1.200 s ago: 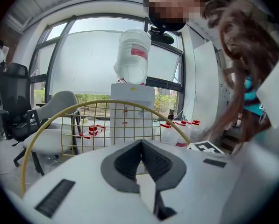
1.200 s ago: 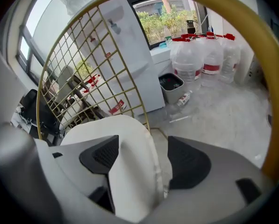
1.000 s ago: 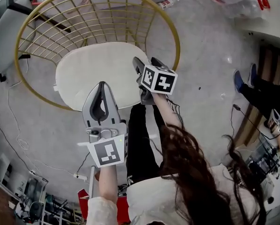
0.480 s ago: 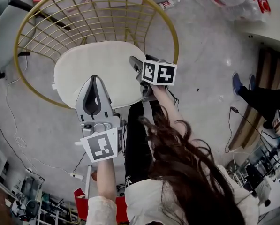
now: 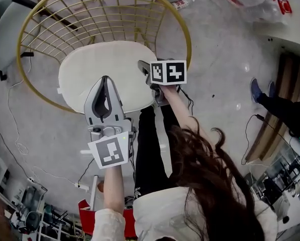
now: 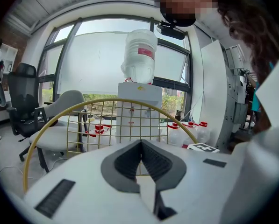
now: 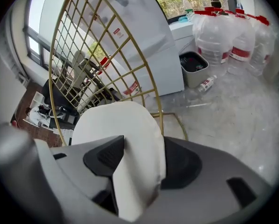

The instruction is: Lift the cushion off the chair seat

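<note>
A white oval cushion [image 5: 102, 72] lies on the seat of a round gold wire chair [image 5: 188, 36]. At the cushion's right front edge, my right gripper [image 5: 148, 77] points steeply down. Its jaws have just been closing. In the right gripper view the cushion's edge [image 7: 130, 134] fills the gap of the right gripper [image 7: 141, 143], and both pads press into it. My left gripper [image 5: 105, 80] hovers over the cushion's near edge. In the left gripper view the left gripper [image 6: 140, 143] is shut with nothing between its pads.
Large water bottles [image 7: 223, 36] and a small bin [image 7: 194, 63] stand on the floor beyond the chair. A water dispenser [image 6: 139, 59], a grey chair [image 6: 60, 125] and a black office chair [image 6: 20, 97] sit behind it. My black-trousered legs [image 5: 150, 149] are below the seat.
The right gripper has tipped further down at the cushion's right edge, so its marker cube now faces the camera squarely. The left gripper has barely shifted.
</note>
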Tool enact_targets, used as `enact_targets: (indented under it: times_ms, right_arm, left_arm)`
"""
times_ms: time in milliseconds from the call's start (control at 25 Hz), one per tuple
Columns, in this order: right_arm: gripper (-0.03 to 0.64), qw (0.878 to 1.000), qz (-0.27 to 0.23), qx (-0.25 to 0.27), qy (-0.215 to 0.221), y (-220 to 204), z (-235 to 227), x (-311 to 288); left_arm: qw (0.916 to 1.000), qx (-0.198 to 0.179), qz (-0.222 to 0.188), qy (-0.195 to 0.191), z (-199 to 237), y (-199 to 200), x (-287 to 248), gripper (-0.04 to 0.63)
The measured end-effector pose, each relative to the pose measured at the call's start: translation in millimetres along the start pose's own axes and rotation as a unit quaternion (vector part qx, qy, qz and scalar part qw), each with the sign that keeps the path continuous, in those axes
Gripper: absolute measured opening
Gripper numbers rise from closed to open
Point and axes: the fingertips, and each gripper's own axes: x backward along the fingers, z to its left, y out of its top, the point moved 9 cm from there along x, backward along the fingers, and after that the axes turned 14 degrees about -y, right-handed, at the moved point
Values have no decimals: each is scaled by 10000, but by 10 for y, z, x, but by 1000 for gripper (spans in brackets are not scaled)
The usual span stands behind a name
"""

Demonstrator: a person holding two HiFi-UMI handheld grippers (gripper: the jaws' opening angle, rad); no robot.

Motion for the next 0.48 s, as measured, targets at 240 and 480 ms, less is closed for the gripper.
enact_targets:
  times_ms: [240,480]
  right_arm:
    - [247,9999,107,-40,-43,14,2,8]
    - [247,9989,209,-68,-418,28,38,21]
  left_arm:
    - [10000,38,5,-20,-31,-15,-14,12]
    - [10000,-60,-9,7,-22,-50,32,12]
